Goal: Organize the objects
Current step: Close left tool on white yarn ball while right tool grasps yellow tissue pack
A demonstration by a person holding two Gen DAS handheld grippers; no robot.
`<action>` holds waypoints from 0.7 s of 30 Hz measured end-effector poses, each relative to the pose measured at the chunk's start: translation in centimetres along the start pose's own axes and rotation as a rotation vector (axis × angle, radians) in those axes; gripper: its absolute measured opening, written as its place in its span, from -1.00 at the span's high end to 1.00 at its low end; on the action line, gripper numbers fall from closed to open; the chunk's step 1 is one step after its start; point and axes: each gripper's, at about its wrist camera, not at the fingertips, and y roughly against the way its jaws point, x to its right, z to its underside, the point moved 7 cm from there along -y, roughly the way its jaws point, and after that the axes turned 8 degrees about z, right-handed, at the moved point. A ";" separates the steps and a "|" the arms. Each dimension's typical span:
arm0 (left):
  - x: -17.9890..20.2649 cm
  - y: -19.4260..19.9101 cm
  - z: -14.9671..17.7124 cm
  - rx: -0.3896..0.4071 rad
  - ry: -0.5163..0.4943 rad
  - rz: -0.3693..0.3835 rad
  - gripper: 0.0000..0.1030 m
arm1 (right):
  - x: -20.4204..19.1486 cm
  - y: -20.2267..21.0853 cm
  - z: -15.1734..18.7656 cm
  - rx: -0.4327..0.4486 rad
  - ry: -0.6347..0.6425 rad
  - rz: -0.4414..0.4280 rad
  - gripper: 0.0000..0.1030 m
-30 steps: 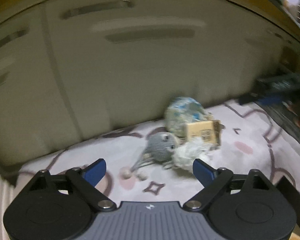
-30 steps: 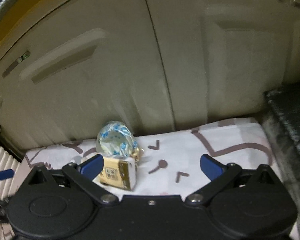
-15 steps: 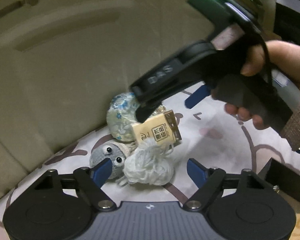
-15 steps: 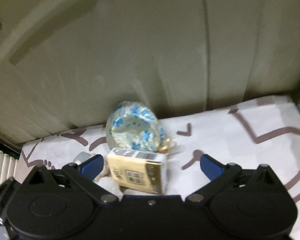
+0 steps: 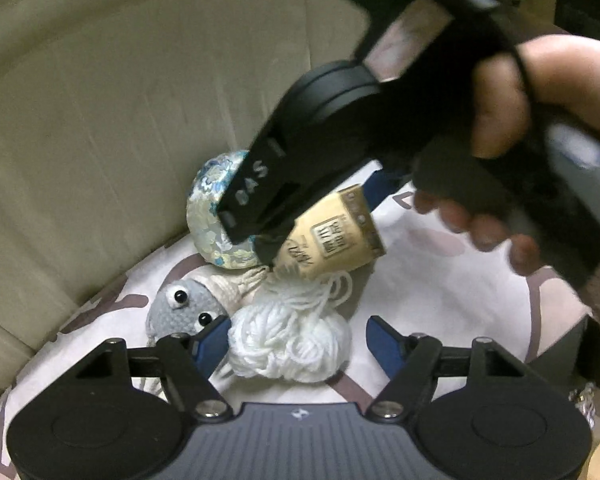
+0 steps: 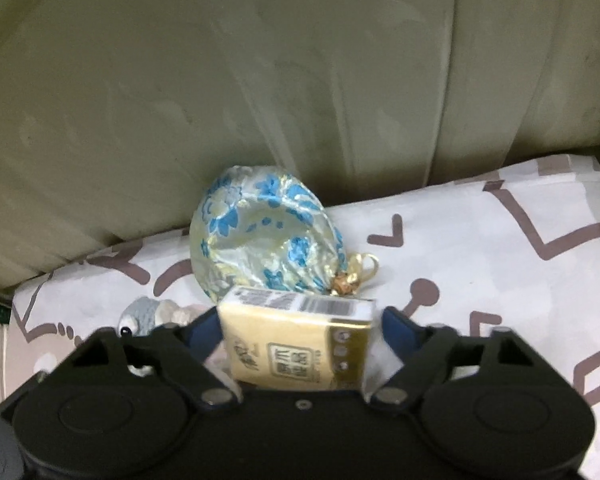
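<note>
Closing: left gripper (image 5: 298, 338) fingers straddling white yarn ball (image 5: 290, 344); right gripper (image 6: 300, 328) fingers flanking tan tissue packet (image 6: 300, 344), neither gripping yet. Both items on patterned bedsheet (image 6: 480, 248).

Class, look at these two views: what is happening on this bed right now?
A person holds a gripper in each hand over a small pile on a patterned sheet. The right gripper is closing around a yellow packet; the left gripper is closing around a ball of white yarn. Neither looks firmly clamped yet. A blue floral pouch and a grey knitted toy lie beside them, against the padded backboard.
</note>
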 end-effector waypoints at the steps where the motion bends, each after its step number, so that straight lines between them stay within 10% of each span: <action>1: 0.1 -0.2 -0.1 -0.007 0.003 -0.006 -0.35 | 0.2 0.1 0.1 -0.002 0.006 -0.003 -0.48; 21: -0.6 1.4 -1.2 -0.031 0.169 -0.037 -0.06 | 7.5 3.4 2.2 0.029 -0.011 -0.005 -0.42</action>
